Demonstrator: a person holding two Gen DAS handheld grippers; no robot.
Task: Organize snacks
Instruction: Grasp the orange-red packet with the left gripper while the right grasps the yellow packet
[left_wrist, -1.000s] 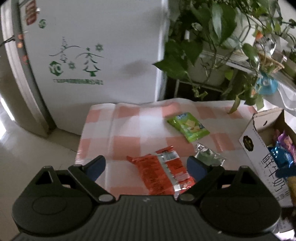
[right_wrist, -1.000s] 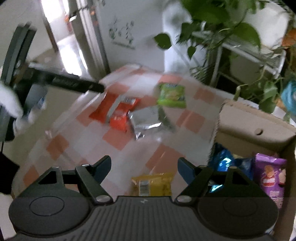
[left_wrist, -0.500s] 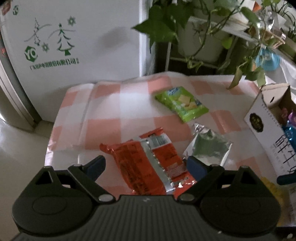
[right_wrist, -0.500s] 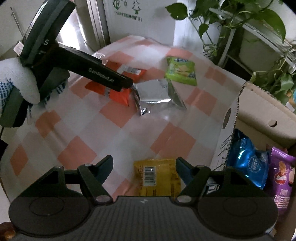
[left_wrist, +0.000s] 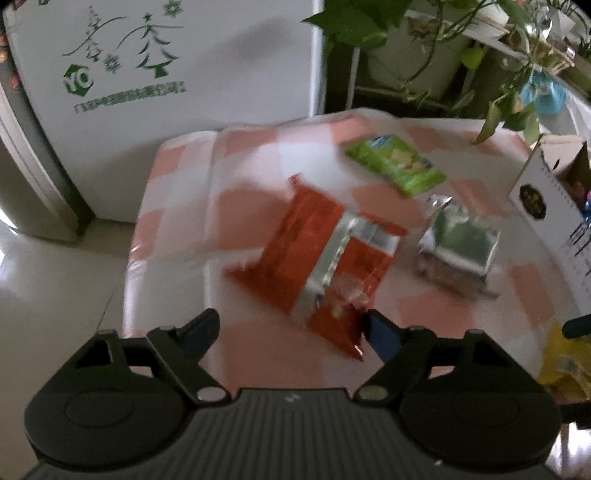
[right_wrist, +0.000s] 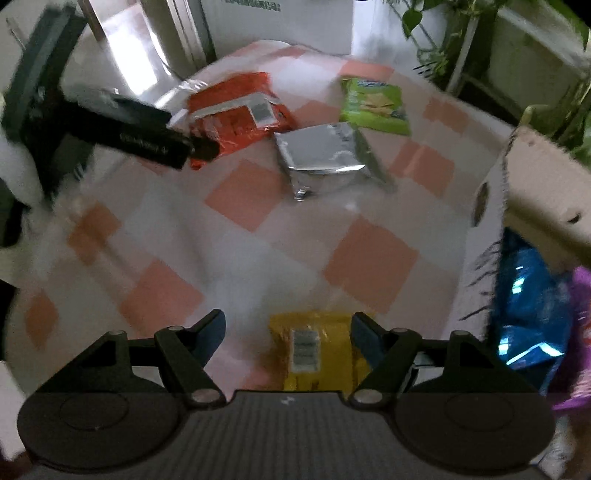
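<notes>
Several snack packs lie on a pink checked tablecloth (left_wrist: 177, 206). An orange pack (left_wrist: 317, 258) lies just ahead of my open left gripper (left_wrist: 291, 332); its near corner touches the right finger. It also shows in the right wrist view (right_wrist: 236, 110). A silver pack (left_wrist: 458, 243) (right_wrist: 325, 155) and a green pack (left_wrist: 395, 164) (right_wrist: 373, 105) lie beyond. My open right gripper (right_wrist: 288, 332) hangs over a yellow pack (right_wrist: 314, 347), which lies between its fingers. A cardboard box (right_wrist: 532, 192) on the right holds a blue pack (right_wrist: 528, 302) and a purple pack (right_wrist: 580, 332).
A white fridge (left_wrist: 166, 74) stands behind the table. Potted plants (left_wrist: 461, 48) on a rack stand at the back right. The table's left edge drops to a tiled floor (left_wrist: 55, 277). The left gripper's body (right_wrist: 122, 133) reaches in from the left in the right wrist view.
My left gripper has moved forward and down toward the orange pack. My right gripper has dropped closer over the yellow pack. Both views are blurred by motion.
</notes>
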